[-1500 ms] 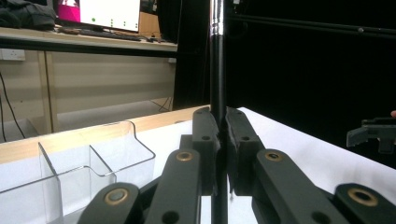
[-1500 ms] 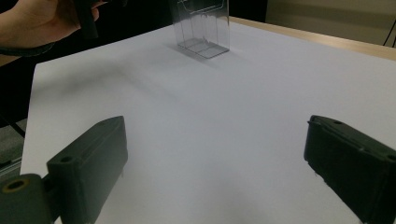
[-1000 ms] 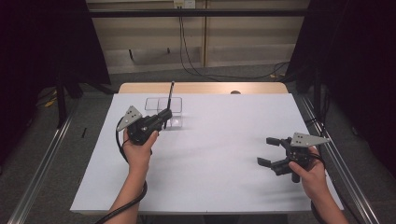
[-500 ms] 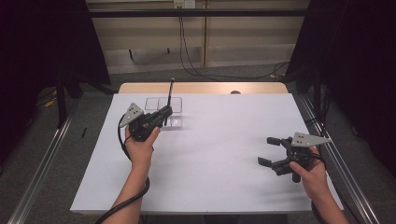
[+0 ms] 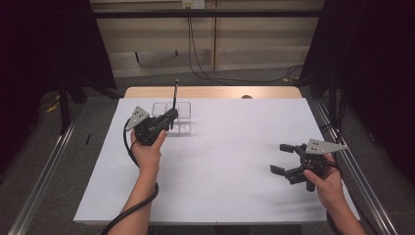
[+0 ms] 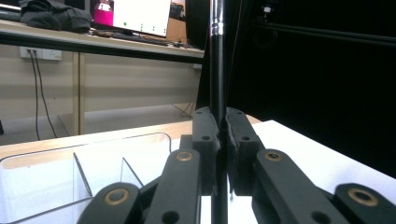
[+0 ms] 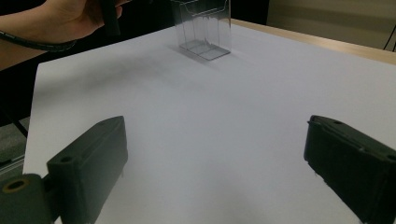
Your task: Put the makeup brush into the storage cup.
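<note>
The counter [image 5: 220,171] is white with a tan edge; the organiser [image 5: 182,120] clear; the rod [image 6: 217,56] black.

Lab: black curtains [image 5: 54,44], monitor [image 6: 140,16]

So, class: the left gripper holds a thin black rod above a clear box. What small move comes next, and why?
Probably lower the rod into the box: the left gripper is shut on it, upright, at the box, while the right gripper waits open.

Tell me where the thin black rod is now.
In the high view the black rod stands upright in the left gripper, at the table's far left, over the clear plastic box.
</note>
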`<state>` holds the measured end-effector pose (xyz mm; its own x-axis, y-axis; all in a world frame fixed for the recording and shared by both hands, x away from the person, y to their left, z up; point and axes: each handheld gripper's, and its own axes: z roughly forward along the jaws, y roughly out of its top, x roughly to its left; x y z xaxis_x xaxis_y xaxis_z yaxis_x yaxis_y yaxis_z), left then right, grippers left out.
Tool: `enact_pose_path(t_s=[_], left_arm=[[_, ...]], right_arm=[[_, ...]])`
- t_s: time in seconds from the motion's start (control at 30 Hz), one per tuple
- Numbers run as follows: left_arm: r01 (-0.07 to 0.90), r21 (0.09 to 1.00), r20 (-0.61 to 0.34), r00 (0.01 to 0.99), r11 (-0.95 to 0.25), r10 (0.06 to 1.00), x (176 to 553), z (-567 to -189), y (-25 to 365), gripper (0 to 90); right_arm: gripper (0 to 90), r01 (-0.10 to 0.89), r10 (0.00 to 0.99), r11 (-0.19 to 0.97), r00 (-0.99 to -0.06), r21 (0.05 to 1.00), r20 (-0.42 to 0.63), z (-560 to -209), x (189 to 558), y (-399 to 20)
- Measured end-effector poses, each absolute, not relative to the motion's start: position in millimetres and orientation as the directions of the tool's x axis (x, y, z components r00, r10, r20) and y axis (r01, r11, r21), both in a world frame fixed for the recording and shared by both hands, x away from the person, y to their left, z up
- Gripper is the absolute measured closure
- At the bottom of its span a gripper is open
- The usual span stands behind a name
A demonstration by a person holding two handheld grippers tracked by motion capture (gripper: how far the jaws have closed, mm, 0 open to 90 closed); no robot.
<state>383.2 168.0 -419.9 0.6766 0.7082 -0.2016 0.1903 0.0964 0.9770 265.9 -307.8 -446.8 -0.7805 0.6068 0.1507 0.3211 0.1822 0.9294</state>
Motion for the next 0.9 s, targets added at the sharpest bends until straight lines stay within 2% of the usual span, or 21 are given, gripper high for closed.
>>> enact_pose_path(t_s=[0.9], left_arm=[[0.186,0.977,-0.203,0.645,0.107,0.737,396,-420,167,83.8]], right_arm=[[6.0,0.318,0.609,0.175,-0.779,0.932,0.152,-447,265,-309]])
